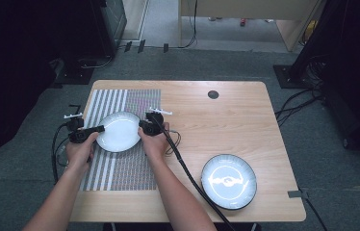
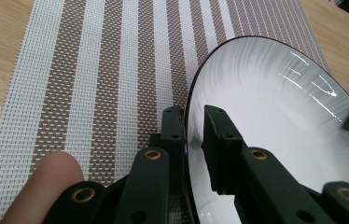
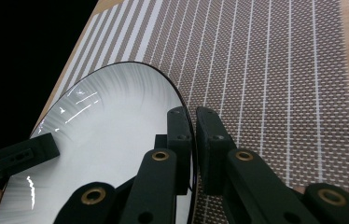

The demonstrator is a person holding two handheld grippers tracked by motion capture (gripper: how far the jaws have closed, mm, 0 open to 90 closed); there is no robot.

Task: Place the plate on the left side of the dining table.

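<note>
Both tongs grasp one white plate (image 1: 118, 131): the left gripper (image 1: 99, 129) is clenched on its left rim, the right gripper (image 1: 142, 128) on its right rim, over the striped placemat (image 1: 120, 168) at the left of the wooden table (image 1: 226, 125). Uneven pull from either hand could, I judge, slip the thin rim free. Both this plate and the dark-rimmed plate (image 1: 229, 181) at near right sit empty.

Grey carpet (image 1: 216, 62); wooden table (image 1: 226, 120).
</note>
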